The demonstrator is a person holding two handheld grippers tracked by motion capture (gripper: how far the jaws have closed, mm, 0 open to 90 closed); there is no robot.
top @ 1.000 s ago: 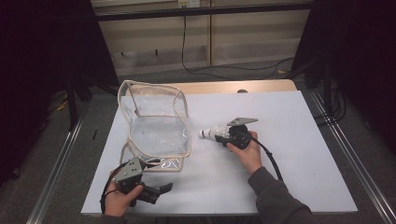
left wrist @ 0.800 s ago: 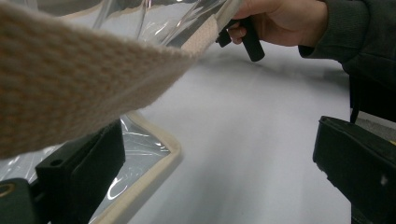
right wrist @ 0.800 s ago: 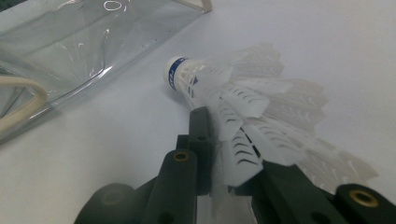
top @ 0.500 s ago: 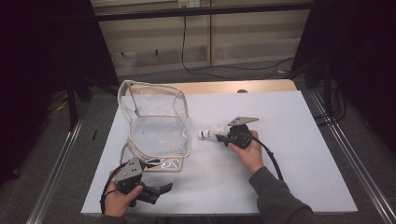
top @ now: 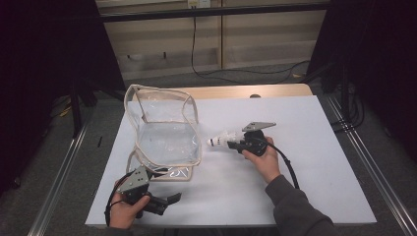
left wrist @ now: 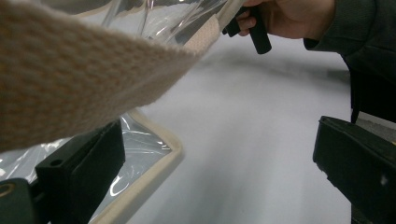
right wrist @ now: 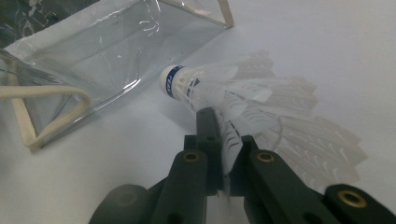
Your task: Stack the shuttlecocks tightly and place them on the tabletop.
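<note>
Each claw is a black tool with blocky jaws. The right claw (right wrist: 223, 154) has two flat black arms side by side, each with a brass-coloured rivet near its joint, a further one on the outer link, and small round holes in the plastic. A grey three-cornered plate (top: 258, 126) sits on top of it, and a black cable (top: 287, 164) trails back along a dark grey long sleeve (top: 295, 209). The left claw (top: 164, 201) carries a similar grey plate dotted with small screws, and a black cable loops beside it. Its jaws are thick matte black blocks, one with a small round hole.
</note>
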